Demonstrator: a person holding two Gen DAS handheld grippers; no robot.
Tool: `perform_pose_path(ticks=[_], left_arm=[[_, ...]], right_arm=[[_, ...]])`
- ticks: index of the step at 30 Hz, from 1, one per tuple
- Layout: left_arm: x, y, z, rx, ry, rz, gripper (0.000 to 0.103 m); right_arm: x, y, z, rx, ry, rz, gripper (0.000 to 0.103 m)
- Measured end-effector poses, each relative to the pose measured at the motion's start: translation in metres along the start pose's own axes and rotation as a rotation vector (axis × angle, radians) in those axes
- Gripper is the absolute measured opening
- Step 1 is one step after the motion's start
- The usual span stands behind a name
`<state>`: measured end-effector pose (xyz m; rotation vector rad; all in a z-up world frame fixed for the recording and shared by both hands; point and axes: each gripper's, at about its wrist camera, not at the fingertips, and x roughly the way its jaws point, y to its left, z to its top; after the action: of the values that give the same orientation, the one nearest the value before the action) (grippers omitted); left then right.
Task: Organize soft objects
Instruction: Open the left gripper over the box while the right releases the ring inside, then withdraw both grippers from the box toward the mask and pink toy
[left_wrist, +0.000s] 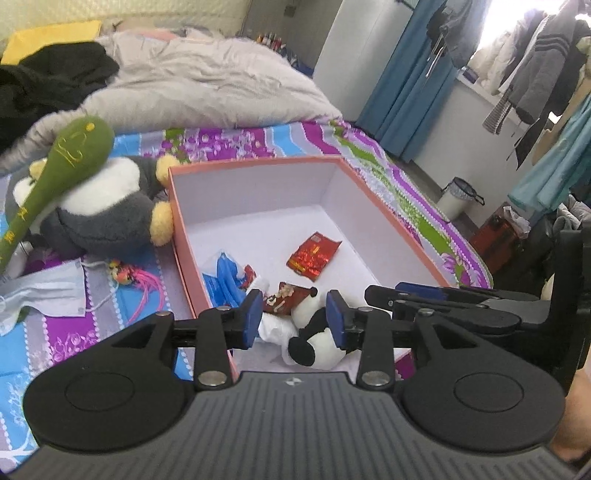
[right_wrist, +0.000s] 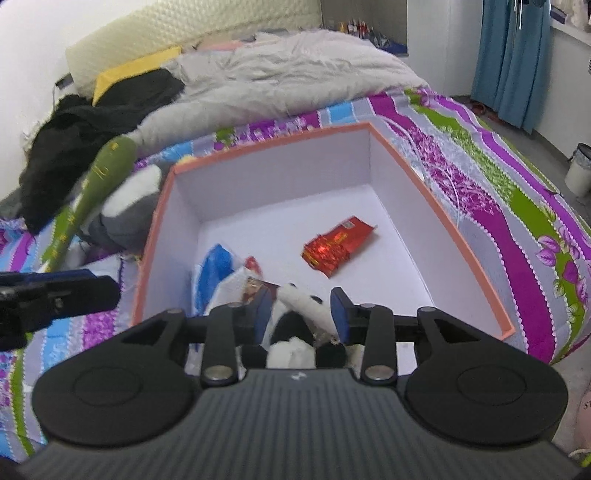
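An open pink box (left_wrist: 258, 161) with a white inside sits on the patterned bedsheet; it also shows in the right wrist view (right_wrist: 273, 142). A small panda plush (left_wrist: 317, 341) lies in its near corner, also seen from the right wrist (right_wrist: 301, 317). My left gripper (left_wrist: 294, 319) is open above it, empty. My right gripper (right_wrist: 301, 314) is open over the panda, its fingers either side without gripping. A grey-and-white plush (left_wrist: 107, 206) and a green plush club (left_wrist: 59, 173) lie left of the box.
Inside the box lie a red foil packet (left_wrist: 314, 254), a blue plastic bag (left_wrist: 221, 277) and a red-brown packet (left_wrist: 284, 298). A face mask (left_wrist: 44, 291) lies on the sheet at left. A grey duvet (left_wrist: 207, 81) and black clothes (left_wrist: 48, 81) lie behind.
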<state>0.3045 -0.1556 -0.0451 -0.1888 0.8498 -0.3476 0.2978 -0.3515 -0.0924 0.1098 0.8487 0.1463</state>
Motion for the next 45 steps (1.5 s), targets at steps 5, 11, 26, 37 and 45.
perform_pose_path(ticks=[5, 11, 26, 37, 45], left_arm=[[-0.032, 0.002, -0.006, 0.014, -0.078, 0.014, 0.043], [-0.080, 0.013, -0.015, 0.005, -0.185, 0.026, 0.043], [-0.149, 0.045, -0.059, 0.003, -0.319, 0.095, 0.043], [-0.162, 0.083, -0.094, -0.059, -0.344, 0.162, 0.043], [-0.149, 0.114, -0.128, -0.089, -0.273, 0.288, 0.043]], right_arm=[[-0.025, 0.014, 0.002, -0.013, -0.086, 0.033, 0.039], [-0.061, 0.039, -0.008, -0.044, -0.186, 0.107, 0.039], [-0.094, 0.085, -0.047, -0.139, -0.275, 0.197, 0.039], [-0.098, 0.113, -0.074, -0.205, -0.294, 0.198, 0.039], [-0.086, 0.138, -0.096, -0.247, -0.285, 0.222, 0.039]])
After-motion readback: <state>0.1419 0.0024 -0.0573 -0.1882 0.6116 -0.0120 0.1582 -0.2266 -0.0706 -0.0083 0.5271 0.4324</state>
